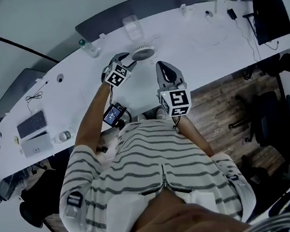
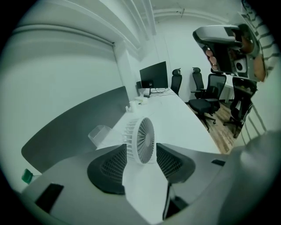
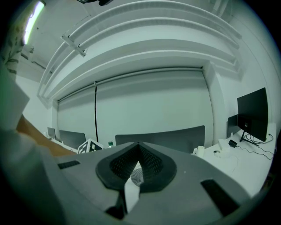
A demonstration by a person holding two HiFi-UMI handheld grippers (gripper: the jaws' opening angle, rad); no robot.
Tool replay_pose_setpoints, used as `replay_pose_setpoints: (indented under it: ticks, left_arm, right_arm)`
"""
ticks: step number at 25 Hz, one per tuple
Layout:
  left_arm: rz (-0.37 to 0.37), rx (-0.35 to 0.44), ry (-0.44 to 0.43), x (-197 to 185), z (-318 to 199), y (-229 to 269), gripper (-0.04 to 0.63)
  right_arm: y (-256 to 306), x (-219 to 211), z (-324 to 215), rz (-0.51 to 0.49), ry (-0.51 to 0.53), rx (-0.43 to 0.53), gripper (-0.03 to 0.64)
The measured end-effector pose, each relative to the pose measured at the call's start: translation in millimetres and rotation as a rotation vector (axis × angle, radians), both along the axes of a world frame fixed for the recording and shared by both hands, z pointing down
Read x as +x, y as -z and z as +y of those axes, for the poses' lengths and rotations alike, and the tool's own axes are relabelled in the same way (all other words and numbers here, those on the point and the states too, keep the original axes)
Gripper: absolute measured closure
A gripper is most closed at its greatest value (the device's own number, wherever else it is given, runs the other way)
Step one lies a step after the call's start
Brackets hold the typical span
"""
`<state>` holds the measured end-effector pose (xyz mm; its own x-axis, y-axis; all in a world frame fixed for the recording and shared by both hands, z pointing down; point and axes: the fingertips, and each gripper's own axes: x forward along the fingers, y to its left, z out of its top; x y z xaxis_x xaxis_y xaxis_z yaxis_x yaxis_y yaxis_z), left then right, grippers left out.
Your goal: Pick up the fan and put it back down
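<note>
Seemingly reaching: left tongs point(image 2: 141, 148) gape toward the fan point(image 2: 142, 134) mid-frame, not touching; next, advance and close gently. Right tongs point(image 3: 138, 147) shut, empty.

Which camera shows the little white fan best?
The left gripper view: the fan stands big and clear, grille showing, right at the open left claw. The head view shows the fan small, from above. The right gripper view gives just a peek of it behind the right claw.

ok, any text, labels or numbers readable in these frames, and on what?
No readable text anywhere.
Left cube, right cube: black-and-white marker patterns, no words.
Keyboard keys, bottle label: too small to read.
</note>
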<state>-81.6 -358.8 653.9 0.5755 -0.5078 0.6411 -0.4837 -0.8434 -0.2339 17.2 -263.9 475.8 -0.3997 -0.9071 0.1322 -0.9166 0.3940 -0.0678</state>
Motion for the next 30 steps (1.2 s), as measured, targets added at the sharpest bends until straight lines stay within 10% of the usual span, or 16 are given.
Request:
replay_pose_setpoints:
  ticks: [30]
  left_arm:
    - [-0.043,-0.183,-0.253,28.9,-44.2,-35.5,0.351]
  right_arm:
    - [-6.3,31.1,10.8,0.028,-0.084,-0.015,0.604]
